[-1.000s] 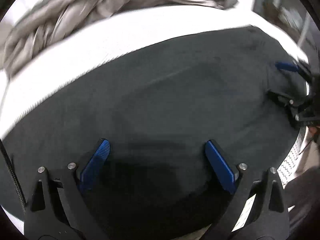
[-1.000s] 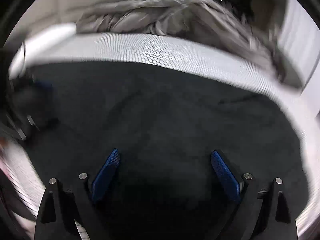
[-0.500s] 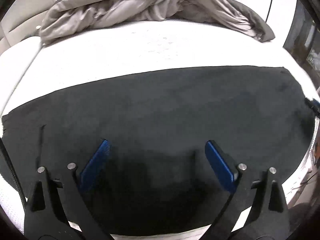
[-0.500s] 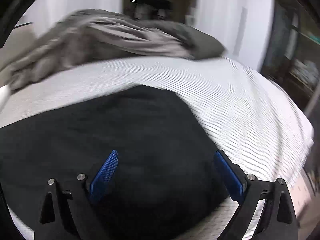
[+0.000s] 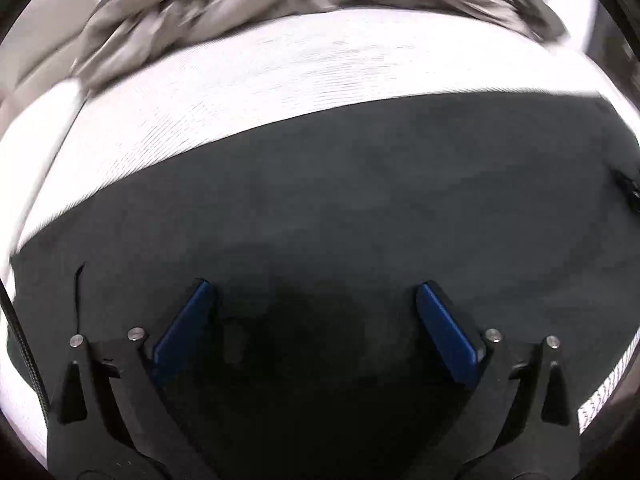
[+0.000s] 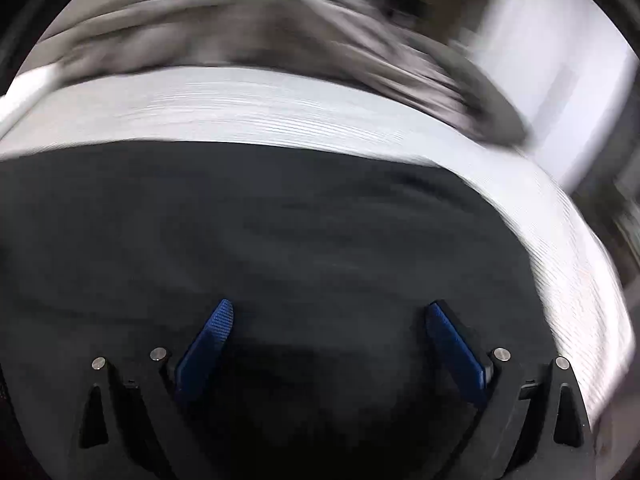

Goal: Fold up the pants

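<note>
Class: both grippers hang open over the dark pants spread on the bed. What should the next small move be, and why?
Probably lower the left gripper to the pants' left end and close on the edge. The pants lie flat on the white bed; the jaws, which have just been opening, stand wide with no cloth pinched. The right gripper is open too, so no fold can start until an edge is gripped.

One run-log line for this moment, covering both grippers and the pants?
left gripper: open, nothing held | right gripper: open, nothing held | pants: flat on bed | blanket: bunched behind
</note>
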{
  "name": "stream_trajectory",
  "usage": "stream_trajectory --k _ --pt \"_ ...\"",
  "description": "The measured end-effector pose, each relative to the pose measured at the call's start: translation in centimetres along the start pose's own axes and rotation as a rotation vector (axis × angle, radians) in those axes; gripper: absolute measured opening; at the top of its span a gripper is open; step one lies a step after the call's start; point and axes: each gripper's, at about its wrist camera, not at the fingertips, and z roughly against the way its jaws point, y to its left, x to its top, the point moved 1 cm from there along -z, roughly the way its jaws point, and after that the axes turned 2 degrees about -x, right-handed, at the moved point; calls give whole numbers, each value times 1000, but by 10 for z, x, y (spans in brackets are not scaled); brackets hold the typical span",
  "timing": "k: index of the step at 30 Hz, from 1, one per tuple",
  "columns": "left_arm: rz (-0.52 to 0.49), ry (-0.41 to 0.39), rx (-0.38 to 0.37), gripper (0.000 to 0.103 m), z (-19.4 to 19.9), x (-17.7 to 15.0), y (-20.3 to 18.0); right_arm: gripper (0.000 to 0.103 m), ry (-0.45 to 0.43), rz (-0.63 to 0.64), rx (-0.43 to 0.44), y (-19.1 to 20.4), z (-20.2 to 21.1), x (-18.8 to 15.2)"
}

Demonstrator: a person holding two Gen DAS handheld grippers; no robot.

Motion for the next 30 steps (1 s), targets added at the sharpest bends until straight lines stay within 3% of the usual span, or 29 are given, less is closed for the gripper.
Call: stream_trajectory --k 3,7,8,10,13,15,18,19,21,23,25,26,28,29,30 --pt "53 8 -12 101 1 -1 15 97 30 -138 -156 -55 -16 -8" --pt "16 -27 8 90 14 9 2 96 23 -192 -136 -64 -6 -7" --pt "-5 -45 13 90 17 14 -3 96 0 -187 -100 -59 6 -7" --pt "-48 -95 20 90 23 26 -18 96 -97 -187 63 -45 30 1" --pt "-92 -98 -29 90 15 44 -44 96 -87 -115 204 -1 40 23" --pt "-122 -76 -34 90 4 49 -55 96 -45 33 281 46 36 38" --pt "-132 -10 58 92 -18 40 -52 94 18 212 263 86 22 35" --pt "-113 -10 50 95 -22 36 -44 94 24 255 248 87 13 34" --pt "-43 0 19 99 -25 30 -24 95 16 268 227 60 5 31" --pt "-17 10 14 99 -25 27 -4 95 33 178 127 9 -14 39" --pt "-3 14 2 99 -28 26 15 95 43 72 -54 -53 -35 42" --pt "9 15 9 99 -26 25 18 95 72 14 -78 -82 -50 40" --pt "30 1 42 94 -17 24 20 94 125 -162 83 -119 -68 34" --pt "35 -15 46 85 -11 25 18 91 125 -217 138 -131 -68 30" --pt "38 -37 36 84 -4 28 16 88 107 -230 143 -136 -63 31"
